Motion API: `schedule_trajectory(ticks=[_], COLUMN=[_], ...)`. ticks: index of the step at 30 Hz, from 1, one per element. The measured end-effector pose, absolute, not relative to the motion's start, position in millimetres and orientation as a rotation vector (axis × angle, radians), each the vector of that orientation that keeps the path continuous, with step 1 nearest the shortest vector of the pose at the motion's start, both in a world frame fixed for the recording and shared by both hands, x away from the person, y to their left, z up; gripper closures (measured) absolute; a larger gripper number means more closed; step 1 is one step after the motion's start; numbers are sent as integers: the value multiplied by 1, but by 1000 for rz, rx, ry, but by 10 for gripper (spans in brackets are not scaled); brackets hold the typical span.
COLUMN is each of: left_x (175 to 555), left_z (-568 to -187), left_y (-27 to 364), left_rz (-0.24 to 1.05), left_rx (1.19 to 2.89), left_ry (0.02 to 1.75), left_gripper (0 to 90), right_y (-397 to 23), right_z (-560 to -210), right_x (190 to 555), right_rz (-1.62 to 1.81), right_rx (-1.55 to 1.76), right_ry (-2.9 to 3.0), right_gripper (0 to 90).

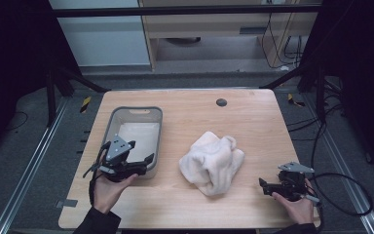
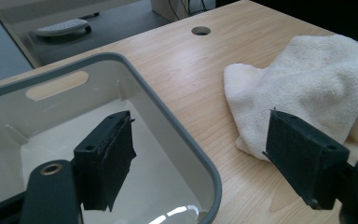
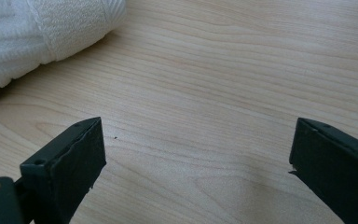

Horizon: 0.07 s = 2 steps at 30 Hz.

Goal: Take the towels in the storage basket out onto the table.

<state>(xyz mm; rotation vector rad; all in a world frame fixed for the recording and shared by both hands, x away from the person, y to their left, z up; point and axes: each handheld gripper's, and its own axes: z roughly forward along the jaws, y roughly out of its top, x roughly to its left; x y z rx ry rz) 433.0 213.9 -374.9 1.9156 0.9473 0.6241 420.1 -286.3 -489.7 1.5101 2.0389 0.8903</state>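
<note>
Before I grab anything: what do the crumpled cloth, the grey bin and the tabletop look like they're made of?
The cloth looks like cream terry towelling: a looped, fuzzy pile and soft folds. The bin seems to be moulded plastic, with a grey rim, smooth pale walls, a cut-out handle slot and a glossy glint on its floor. The tabletop shows light wood grain with a matte sheen; solid wood or laminate, I cannot tell.

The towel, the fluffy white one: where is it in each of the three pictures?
High view: the towel lies crumpled in the middle of the table, right of the tub.
Left gripper view: the towel is at the upper right, right of the tub.
Right gripper view: the towel fills the top left corner.
Shared landmark: the pale wood table top.
</note>
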Motion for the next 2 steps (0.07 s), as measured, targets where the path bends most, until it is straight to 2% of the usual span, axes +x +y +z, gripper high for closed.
schedule_trajectory(ticks=[2], left_x=[430], left_z=[-378], left_y=[220], left_rz=[630], left_rx=[1904], left_ry=[959], left_gripper=[221], right_y=[-287], right_z=[-490], right_x=[420], right_rz=[885], right_rx=[1510], right_ry=[2037], right_gripper=[37])
